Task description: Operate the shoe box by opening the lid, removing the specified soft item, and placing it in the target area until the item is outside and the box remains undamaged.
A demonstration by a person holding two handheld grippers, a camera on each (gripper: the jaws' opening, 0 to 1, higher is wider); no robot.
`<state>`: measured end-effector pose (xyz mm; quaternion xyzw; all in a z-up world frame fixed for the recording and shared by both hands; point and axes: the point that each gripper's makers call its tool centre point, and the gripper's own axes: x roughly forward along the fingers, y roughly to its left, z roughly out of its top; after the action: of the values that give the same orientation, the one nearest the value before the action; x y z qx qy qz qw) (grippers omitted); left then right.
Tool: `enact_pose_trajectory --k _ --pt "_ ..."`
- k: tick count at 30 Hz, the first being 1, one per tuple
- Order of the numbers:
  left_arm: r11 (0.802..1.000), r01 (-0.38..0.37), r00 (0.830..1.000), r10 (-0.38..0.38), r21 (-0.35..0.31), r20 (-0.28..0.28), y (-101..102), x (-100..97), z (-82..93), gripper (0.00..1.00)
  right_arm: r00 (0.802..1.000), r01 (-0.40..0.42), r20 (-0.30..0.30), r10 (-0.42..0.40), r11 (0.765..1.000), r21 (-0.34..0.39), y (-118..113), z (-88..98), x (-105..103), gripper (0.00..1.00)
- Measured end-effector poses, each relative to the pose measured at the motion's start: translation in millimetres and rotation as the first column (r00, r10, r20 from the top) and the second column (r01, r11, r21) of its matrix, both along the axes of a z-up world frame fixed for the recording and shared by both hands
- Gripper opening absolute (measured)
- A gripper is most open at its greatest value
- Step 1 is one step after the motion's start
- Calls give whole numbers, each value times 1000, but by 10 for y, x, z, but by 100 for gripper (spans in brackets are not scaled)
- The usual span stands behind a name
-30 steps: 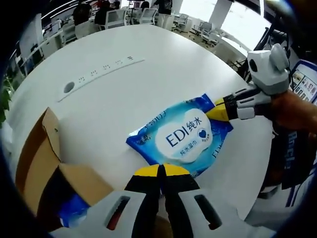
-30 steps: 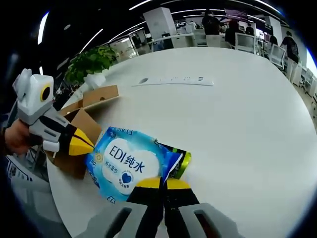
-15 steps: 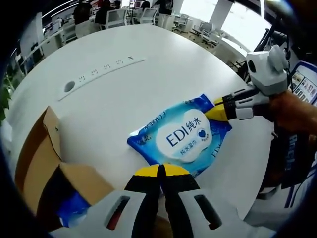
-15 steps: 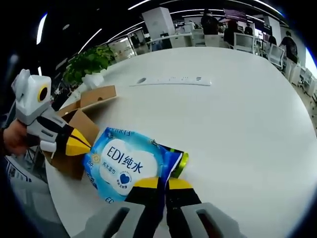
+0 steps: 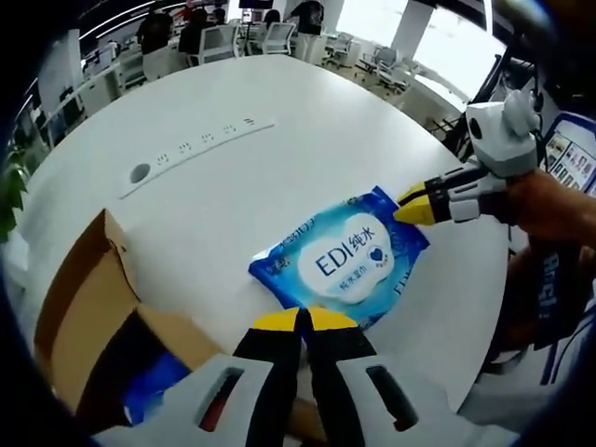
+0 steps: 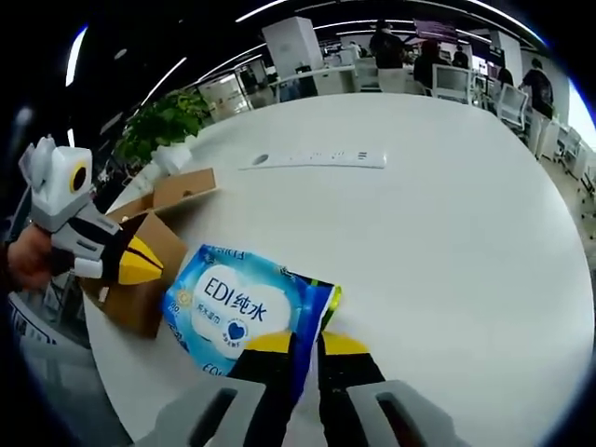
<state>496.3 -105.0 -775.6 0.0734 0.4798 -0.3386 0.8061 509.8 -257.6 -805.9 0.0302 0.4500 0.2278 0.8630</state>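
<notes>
On the white tabletop (image 5: pixel 233 196) we see the blue wet-wipe pack (image 5: pixel 343 259) lying flat outside the open cardboard shoe box (image 5: pixel 88 326), whose flaps stand up just beside it; a second blue pack (image 5: pixel 154 391) rests inside the box. In the right gripper view the right gripper (image 6: pixel 300 343) has its jaws pinched on one edge of the pack, the film rising between them. The left gripper (image 5: pixel 300 321) shows its yellow tips together at the pack's near edge; we cannot tell whether they hold it. We judge the main risk to be dragging: a lift before the film is freed could carry the pack back or tear it, and a low sweep could catch a box flap. Open tabletop stretches toward the power strip (image 5: pixel 196 149); the near rim is close.
</notes>
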Motion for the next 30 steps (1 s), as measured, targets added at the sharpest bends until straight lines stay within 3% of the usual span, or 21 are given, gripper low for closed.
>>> enact_pose_trajectory --k 9,16,25,30 --pt "997 -4 997 10 -78 73 66 7 384 8 997 16 80 -22 997 82 120 373 9 10" --pt "990 -31 993 46 -136 107 251 16 644 11 995 25 91 -38 989 145 295 515 -60 12" --pt "983 -84 983 109 -164 151 798 -46 873 16 988 -47 152 13 974 222 787 763 -118 18" --pt "980 -118 976 144 -161 163 1206 -155 934 21 985 -97 161 59 966 240 1078 809 -154 22"
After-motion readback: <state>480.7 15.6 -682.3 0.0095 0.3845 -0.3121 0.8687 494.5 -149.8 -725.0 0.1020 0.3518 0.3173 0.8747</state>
